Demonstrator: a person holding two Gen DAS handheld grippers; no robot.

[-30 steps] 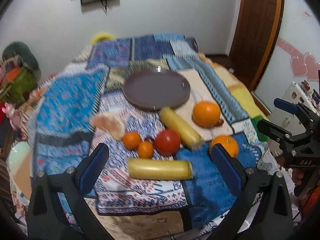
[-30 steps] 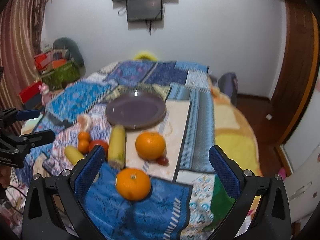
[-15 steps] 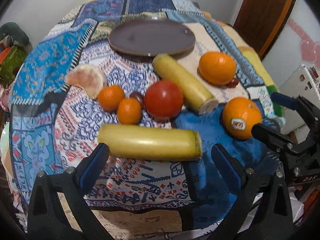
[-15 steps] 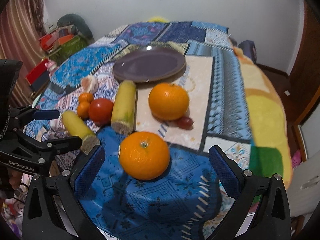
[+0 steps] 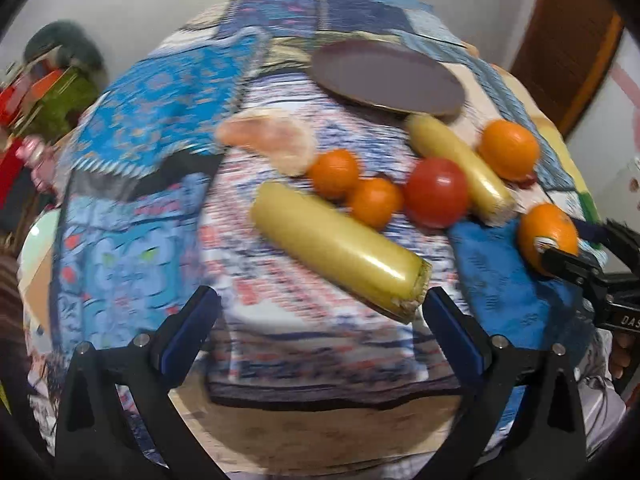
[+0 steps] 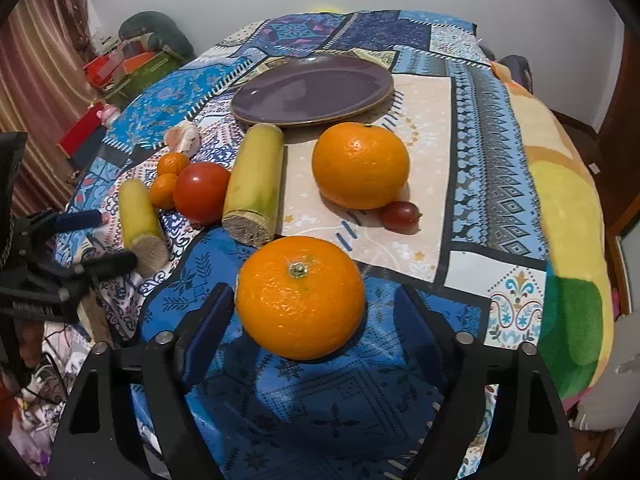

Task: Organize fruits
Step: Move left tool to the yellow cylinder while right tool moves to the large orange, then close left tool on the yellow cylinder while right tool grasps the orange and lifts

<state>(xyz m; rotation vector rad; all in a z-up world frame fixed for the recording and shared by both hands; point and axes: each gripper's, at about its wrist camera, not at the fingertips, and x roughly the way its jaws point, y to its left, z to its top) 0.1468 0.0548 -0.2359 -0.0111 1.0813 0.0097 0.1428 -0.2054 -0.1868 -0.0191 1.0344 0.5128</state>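
Note:
A purple plate (image 6: 312, 90) sits at the back of the patterned table. In front lie two oranges, a near one (image 6: 300, 298) and a far one (image 6: 360, 164), two yellow stalk pieces (image 6: 254, 184) (image 6: 142, 220), a red tomato (image 6: 202, 190), two small tangerines (image 6: 172, 164), a peeled segment (image 6: 184, 138) and a grape (image 6: 402, 214). My right gripper (image 6: 308, 320) is open, its jaws either side of the near orange. My left gripper (image 5: 320, 328) is open, just before the cut end of the near stalk piece (image 5: 340, 250). The left wrist view is blurred.
The patchwork cloth (image 6: 480, 120) covers the round table, which drops off at the near edge (image 5: 320, 420). Clutter and a curtain (image 6: 36, 80) stand to the left. A wooden door (image 5: 568, 40) is at the right.
Both grippers have moved forward and down toward the table. The right gripper has come around the near orange. The left gripper has swung left, closer to the near stalk piece.

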